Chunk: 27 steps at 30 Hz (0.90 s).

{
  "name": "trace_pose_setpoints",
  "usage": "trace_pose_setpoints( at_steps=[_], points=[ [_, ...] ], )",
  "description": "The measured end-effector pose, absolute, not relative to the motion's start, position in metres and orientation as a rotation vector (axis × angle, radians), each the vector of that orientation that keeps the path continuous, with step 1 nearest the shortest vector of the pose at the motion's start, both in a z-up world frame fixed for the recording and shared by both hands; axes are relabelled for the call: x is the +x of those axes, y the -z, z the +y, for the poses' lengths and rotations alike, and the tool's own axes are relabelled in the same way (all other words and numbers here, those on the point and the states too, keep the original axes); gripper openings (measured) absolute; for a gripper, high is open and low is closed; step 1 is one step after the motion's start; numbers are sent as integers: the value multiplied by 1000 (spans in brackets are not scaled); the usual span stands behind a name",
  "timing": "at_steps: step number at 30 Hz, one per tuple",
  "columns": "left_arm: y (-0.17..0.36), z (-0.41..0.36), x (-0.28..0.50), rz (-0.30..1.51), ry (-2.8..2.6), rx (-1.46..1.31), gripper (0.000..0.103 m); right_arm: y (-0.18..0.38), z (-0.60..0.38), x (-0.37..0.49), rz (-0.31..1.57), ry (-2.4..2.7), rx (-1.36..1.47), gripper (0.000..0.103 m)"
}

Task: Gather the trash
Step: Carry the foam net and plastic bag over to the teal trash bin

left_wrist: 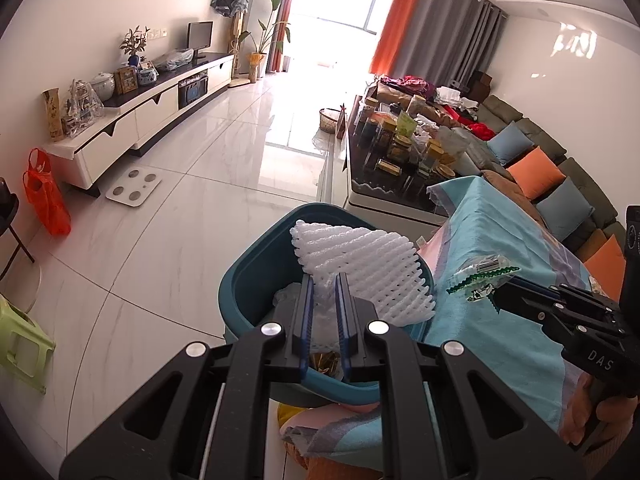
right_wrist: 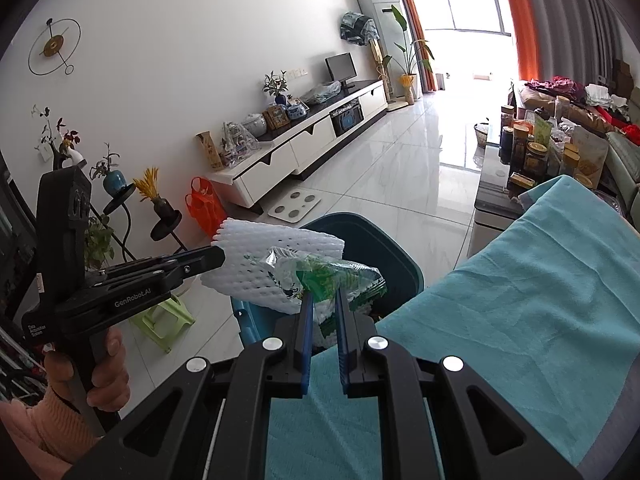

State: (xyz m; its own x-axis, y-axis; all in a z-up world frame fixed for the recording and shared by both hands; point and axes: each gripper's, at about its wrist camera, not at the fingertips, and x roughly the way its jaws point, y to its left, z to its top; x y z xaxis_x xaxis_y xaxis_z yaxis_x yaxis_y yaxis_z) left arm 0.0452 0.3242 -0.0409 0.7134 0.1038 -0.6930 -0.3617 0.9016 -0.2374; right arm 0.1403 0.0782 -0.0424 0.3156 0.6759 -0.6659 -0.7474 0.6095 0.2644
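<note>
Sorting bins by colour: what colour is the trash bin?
Teal-blue bin, clearest in the left wrist view.

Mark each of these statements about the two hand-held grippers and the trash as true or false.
1. The left hand-held gripper is shut on a white foam fruit net. True.
2. The right hand-held gripper is empty. False: it is shut on a green and clear plastic wrapper.
3. The foam fruit net hangs over the teal trash bin. True.
4. The trash bin is orange. False: it is teal; the orange thing is a plastic bag on the floor by the TV cabinet.
5. A teal cloth lies beside the bin. True.
</note>
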Motion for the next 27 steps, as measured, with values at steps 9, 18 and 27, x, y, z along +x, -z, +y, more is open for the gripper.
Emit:
trace_pose_setpoints(
  at_steps=[9, 18, 27],
  points=[
    [46, 326, 48, 740, -280, -375, 12, 47, 86, 140, 835, -938, -110, 10],
    [52, 331, 51, 749, -295, -381, 12, 51, 97, 144, 849, -937, -126, 10],
    [63, 331, 57, 772, -305, -386, 12, 58, 104, 149, 874, -925, -137, 10]
  ],
)
